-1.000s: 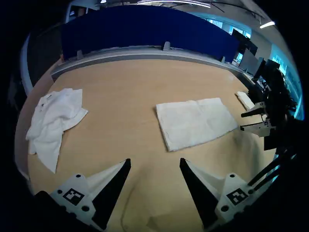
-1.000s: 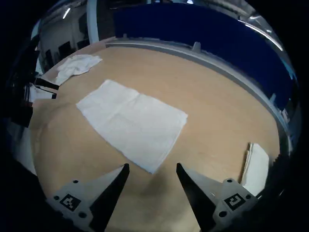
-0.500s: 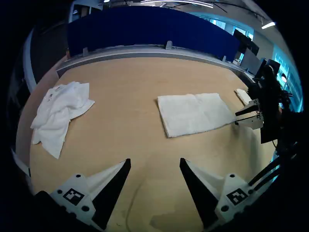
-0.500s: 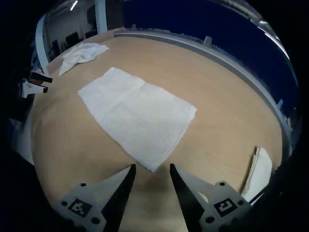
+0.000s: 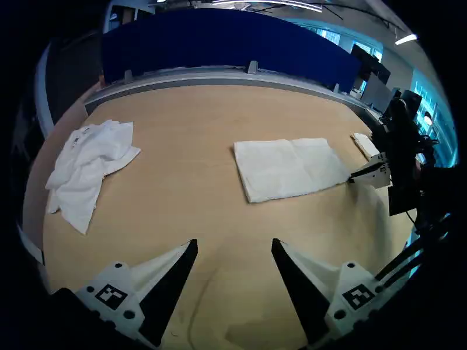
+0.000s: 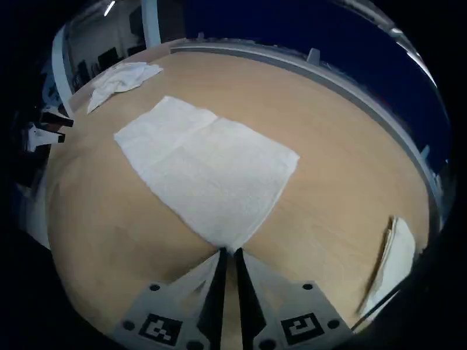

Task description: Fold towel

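A crumpled white cloth (image 5: 87,166) lies at the left of the wooden table (image 5: 187,128). The left gripper (image 5: 233,256) hovers at the near edge, jaws wide. The towel (image 5: 289,168) lies flat mid-table. The right gripper (image 6: 229,252) sits at its right corner, jaws almost together; I cannot tell if they pinch it. A folded cloth (image 5: 366,144) lies far right.

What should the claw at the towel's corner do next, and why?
Probably lift that corner a little. The right claw looks shut on the near corner of the flat towel, so raising it would start the fold. The left claw is open, off the towel.
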